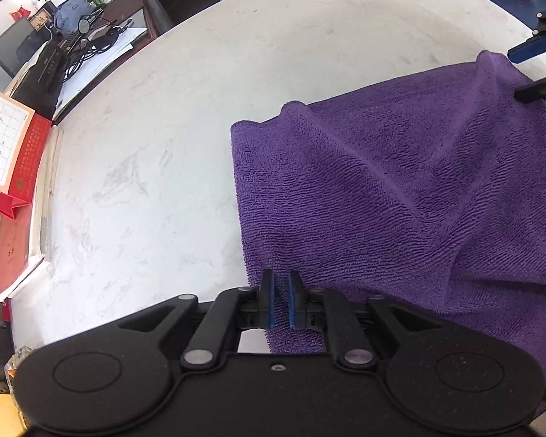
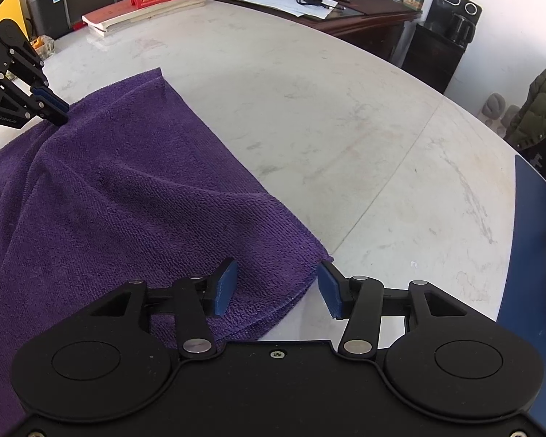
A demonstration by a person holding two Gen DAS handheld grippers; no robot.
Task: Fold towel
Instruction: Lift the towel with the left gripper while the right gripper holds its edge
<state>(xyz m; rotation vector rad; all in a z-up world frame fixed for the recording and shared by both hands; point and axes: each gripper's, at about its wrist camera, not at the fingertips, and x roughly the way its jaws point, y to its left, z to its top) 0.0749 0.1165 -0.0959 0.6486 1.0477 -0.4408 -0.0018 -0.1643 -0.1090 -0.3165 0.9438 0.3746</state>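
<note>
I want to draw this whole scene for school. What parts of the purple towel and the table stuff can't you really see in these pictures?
- Towel: right side cut off by the left wrist view's edge; near edge hidden under the left hand-held gripper.
- Towel's near corner: right wrist view, tucked under the right hand-held gripper.
- Calendar: print too small to read.

Right gripper (image 2: 275, 287) at 6 o'clock: jaws apart, straddling folded corner of purple towel (image 2: 127, 196), pads not pressing. Towel rumpled on pale worktop (image 2: 345, 127). Left gripper (image 2: 60, 111) at 10 o'clock, fingertips at towel's raised edge.
</note>
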